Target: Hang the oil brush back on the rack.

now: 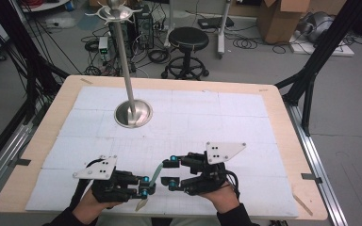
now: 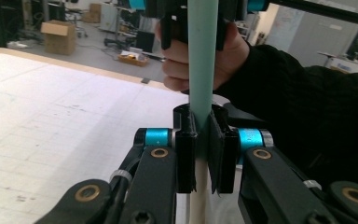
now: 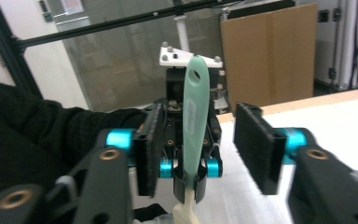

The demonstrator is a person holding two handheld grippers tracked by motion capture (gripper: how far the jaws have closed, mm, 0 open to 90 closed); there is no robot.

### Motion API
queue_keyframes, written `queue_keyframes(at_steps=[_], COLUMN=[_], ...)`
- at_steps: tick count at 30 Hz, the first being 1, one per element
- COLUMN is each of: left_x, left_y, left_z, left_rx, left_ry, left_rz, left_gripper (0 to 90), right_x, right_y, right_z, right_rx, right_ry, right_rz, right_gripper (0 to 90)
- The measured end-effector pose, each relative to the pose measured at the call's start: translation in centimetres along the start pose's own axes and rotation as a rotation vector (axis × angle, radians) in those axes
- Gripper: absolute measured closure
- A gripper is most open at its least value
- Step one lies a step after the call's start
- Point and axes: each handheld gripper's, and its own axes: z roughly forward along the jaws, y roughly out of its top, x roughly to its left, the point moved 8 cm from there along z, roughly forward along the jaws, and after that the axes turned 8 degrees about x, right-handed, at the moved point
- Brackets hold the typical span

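Note:
A utensil with a mint-green handle (image 1: 156,173) and a cream end (image 1: 141,205) stands tilted near the table's front edge. My left gripper (image 1: 143,187) is shut on it where green meets cream; in the left gripper view the pads (image 2: 185,154) press the handle (image 2: 203,56) from both sides. My right gripper (image 1: 171,171) faces it from the right with its jaws open around the handle's upper part. In the right gripper view the handle (image 3: 195,107), with a hanging hole near its tip, rises between the two pads (image 3: 256,149) without touching either. Behind it is the left gripper (image 3: 189,179).
A metal stand with a round base (image 1: 133,114) and a tall pole with hooks on top sits at the back left of the white gridded mat (image 1: 217,117). Beyond the table (image 1: 283,141) are a black stool (image 1: 188,40) and a cardboard box (image 1: 283,19).

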Motion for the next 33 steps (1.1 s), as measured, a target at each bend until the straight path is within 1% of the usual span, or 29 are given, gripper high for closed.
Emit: queue_keyframes(at_steps=[5,6,8,9,10,11,13,14,15,16,17,18,20,21,23,24,27,28,31,32,33], left_x=[-0.3,-0.3,-0.3,-0.3,-0.3,-0.3,-0.2,0.0,0.2,0.4,0.5,0.5,0.6,0.6,0.7,0.6,0.7,0.7,0.9,1.0,1.2], left_y=[0.0,-0.1,-0.1,0.0,0.0,0.0,0.1,0.2,0.2,0.2,0.1,0.1,0.0,-0.1,-0.2,-0.3,-0.5,-0.5,-0.4,-0.3,-0.1], left_z=[0.2,0.2,0.2,0.2,0.2,0.2,0.1,0.0,-0.1,-0.1,-0.1,-0.1,0.1,0.2,0.4,0.4,0.4,0.3,0.1,-0.1,-0.2], left_rx=[0.000,0.000,0.000,-0.002,-0.004,-0.006,-0.015,-0.021,-0.021,-0.011,-0.002,0.001,0.029,0.046,0.069,0.079,0.095,0.097,0.087,0.079,0.064], left_ry=[-0.025,-0.026,-0.031,-0.033,-0.032,-0.029,-0.013,0.002,0.032,0.066,0.077,0.085,0.108,0.115,0.120,0.116,0.122,0.128,0.133,0.138,0.148], left_rz=[-0.001,-0.001,-0.001,-0.001,0.002,0.006,0.004,-0.003,-0.011,-0.017,-0.008,-0.004,0.010,0.017,0.025,0.030,0.041,0.041,0.031,0.025,0.014], left_gripper=[82.1,82.0,82.1,82.3,82.3,82.4,83.3,82.8,77.4,66.8,62.4,62.4,60.8,60.2,61.3,63.6,77.3,83.4,83.9,84.0,84.0], right_x=[0.2,0.1,0.2,0.3,0.4,0.4,0.4,0.4,0.2,0.1,-0.1,-0.3,-0.5,-0.6,-0.6,-0.6,-0.5,-0.4,-0.2,-0.3,-0.6], right_y=[0.0,-0.1,-0.1,-0.1,0.0,0.0,0.1,0.1,0.2,0.2,0.2,0.1,0.0,0.0,0.0,0.1,0.3,0.3,0.6,0.7,0.8], right_z=[0.7,0.8,0.9,0.9,1.0,1.0,1.0,0.9,0.8,0.8,0.7,0.7,0.8,0.8,1.0,1.2,1.7,1.9,2.2,2.2,2.1], right_rx=[0.016,0.020,0.023,0.021,0.019,0.018,0.011,0.010,0.001,0.001,0.008,0.018,0.035,0.047,0.067,0.080,0.113,0.123,0.130,0.123,0.106], right_ry=[0.026,0.030,0.037,0.047,0.058,0.059,0.060,0.050,0.035,0.020,0.004,-0.012,-0.032,-0.040,-0.058,-0.068,-0.086,-0.080,-0.100,-0.115,-0.160], right_rz=[-0.016,-0.017,-0.033,-0.040,-0.051,-0.054,-0.044,-0.037,-0.033,-0.021,-0.006,0.004,0.022,0.032,0.033,0.033,0.029,0.033,0.017,0.009,-0.002], right_gripper=[61.5,65.7,72.1,77.4,78.1,79.5,82.2,82.5,82.6,82.7,82.7,82.8,82.7,82.7,82.7,82.7,82.7,82.7,81.0,72.4,54.1])
